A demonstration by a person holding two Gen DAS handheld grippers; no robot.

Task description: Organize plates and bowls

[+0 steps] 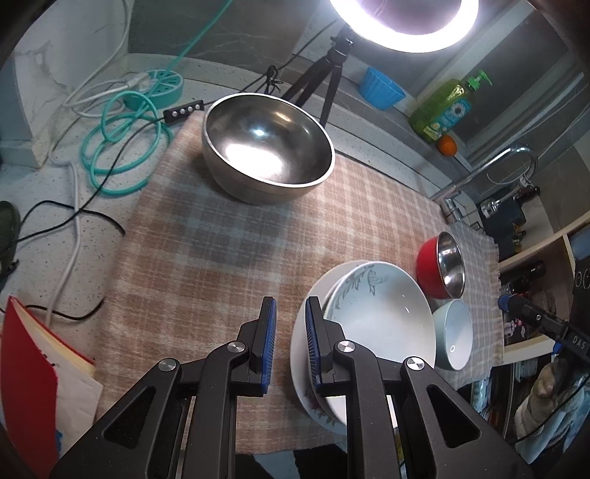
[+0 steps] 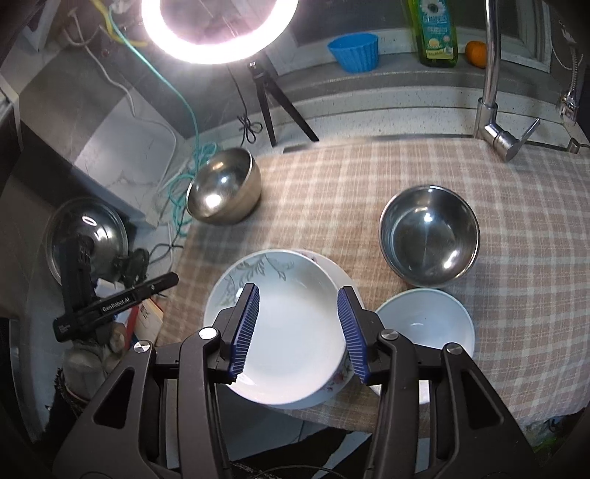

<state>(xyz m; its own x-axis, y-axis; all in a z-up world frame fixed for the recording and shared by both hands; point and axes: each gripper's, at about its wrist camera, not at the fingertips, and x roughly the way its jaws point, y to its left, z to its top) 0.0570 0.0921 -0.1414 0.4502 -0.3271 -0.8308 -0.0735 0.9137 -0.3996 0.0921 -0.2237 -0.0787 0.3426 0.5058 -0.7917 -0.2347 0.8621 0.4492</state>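
Observation:
Two white plates are stacked at the cloth's near edge: a leaf-patterned one point(image 2: 287, 324) on a flower-rimmed one point(image 2: 337, 274), also in the left wrist view point(image 1: 383, 317). My right gripper point(image 2: 298, 331) is open and empty above them. My left gripper point(image 1: 291, 342) is open and empty just left of the stack. A large steel bowl point(image 1: 267, 147) point(image 2: 223, 191) sits far left. A red-sided steel bowl point(image 1: 440, 271) point(image 2: 429, 235) and a pale blue-white bowl point(image 1: 453, 333) point(image 2: 426, 318) sit right of the plates.
A checked cloth point(image 1: 206, 258) covers the counter. A ring light on a tripod point(image 2: 219, 29), cables point(image 1: 121, 147), a faucet point(image 2: 492, 92), a blue cup point(image 2: 356, 49), a soap bottle point(image 2: 437, 31) and an orange point(image 2: 475, 53) stand behind. A glass pot lid point(image 2: 88, 239) lies at left.

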